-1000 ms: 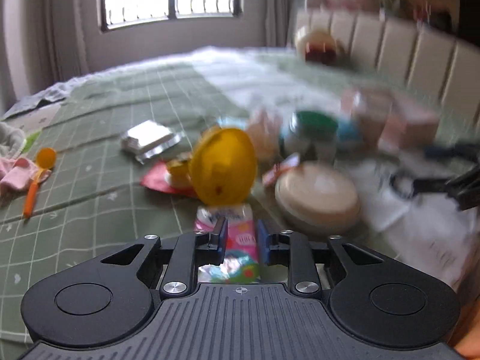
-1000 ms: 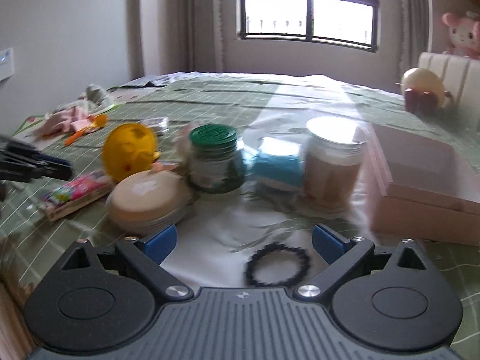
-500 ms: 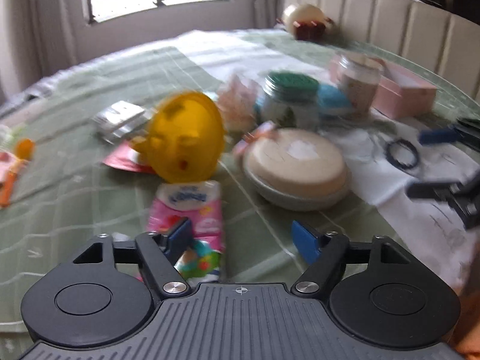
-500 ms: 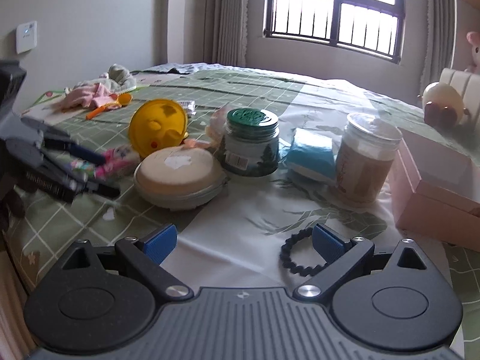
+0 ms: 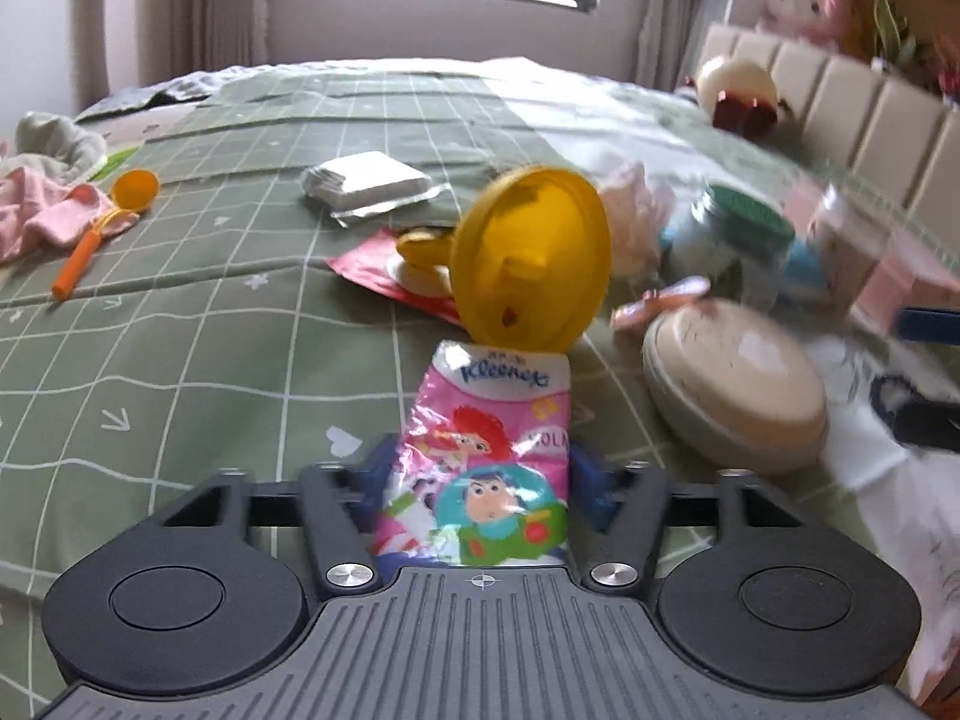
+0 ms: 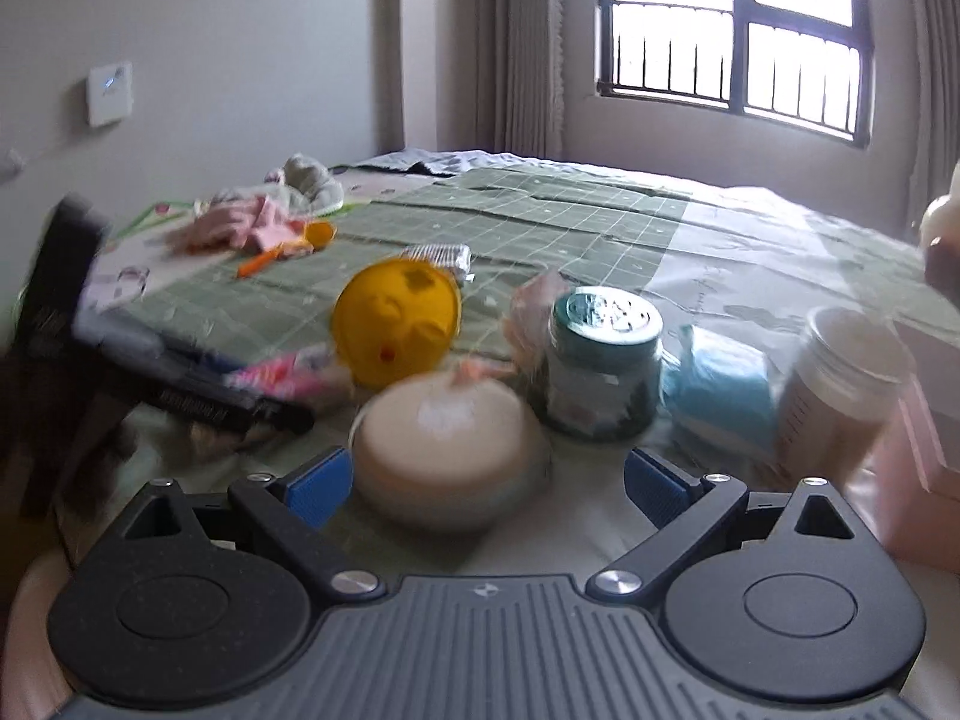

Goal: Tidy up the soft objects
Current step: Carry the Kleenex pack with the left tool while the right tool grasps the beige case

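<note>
Closing my left gripper [image 5: 480, 480] on the tissue pack [image 5: 486, 450], I align its jaws lengthwise for a secure pinch; pads flank it, contact unconfirmed. My right gripper [image 6: 486, 483] stands apart, empty, framing the round tin [image 6: 450, 444].

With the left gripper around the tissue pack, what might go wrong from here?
1. The left gripper is closing around the tissue pack, whose far end looks to touch the yellow toy; lifting may topple the toy.
2. The pack's film already looks crumpled; a slack grip could let it slip.
3. The open right gripper sits close to the round tin and might nudge it.
</note>
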Demonstrator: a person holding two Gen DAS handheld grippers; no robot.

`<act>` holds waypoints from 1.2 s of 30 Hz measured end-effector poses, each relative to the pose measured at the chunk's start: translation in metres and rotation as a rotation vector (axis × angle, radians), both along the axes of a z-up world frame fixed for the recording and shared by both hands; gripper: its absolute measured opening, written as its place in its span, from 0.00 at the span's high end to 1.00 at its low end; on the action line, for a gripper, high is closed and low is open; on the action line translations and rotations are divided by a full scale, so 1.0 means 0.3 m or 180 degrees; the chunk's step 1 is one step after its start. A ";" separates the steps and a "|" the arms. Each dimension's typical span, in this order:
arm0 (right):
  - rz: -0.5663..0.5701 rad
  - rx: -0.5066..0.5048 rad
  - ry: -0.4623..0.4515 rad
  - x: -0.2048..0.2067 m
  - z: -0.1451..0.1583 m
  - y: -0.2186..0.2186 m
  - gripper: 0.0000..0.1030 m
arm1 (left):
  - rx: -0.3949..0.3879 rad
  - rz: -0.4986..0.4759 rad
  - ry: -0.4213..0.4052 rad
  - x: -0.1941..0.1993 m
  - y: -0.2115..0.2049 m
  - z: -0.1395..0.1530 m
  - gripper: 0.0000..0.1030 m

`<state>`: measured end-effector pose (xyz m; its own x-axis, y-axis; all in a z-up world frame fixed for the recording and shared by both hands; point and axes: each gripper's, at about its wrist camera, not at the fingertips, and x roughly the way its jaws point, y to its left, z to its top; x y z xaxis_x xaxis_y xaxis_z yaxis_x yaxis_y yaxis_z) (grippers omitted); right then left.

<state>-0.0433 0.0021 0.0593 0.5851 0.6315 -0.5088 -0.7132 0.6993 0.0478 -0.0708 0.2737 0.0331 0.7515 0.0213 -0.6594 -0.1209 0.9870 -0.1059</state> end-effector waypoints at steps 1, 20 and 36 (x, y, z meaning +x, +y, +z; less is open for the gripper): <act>-0.0015 0.0033 0.0084 0.032 -0.001 0.022 0.05 | -0.0033 0.0012 -0.0027 -0.011 0.005 0.007 0.43; -0.0137 0.0685 0.1635 0.266 -0.130 0.052 0.19 | -0.0821 -0.0331 -0.0195 -0.048 -0.038 -0.032 0.45; 0.0219 0.0608 0.1118 0.201 0.116 0.088 0.65 | -0.0748 0.0086 -0.0482 -0.120 0.050 0.083 0.45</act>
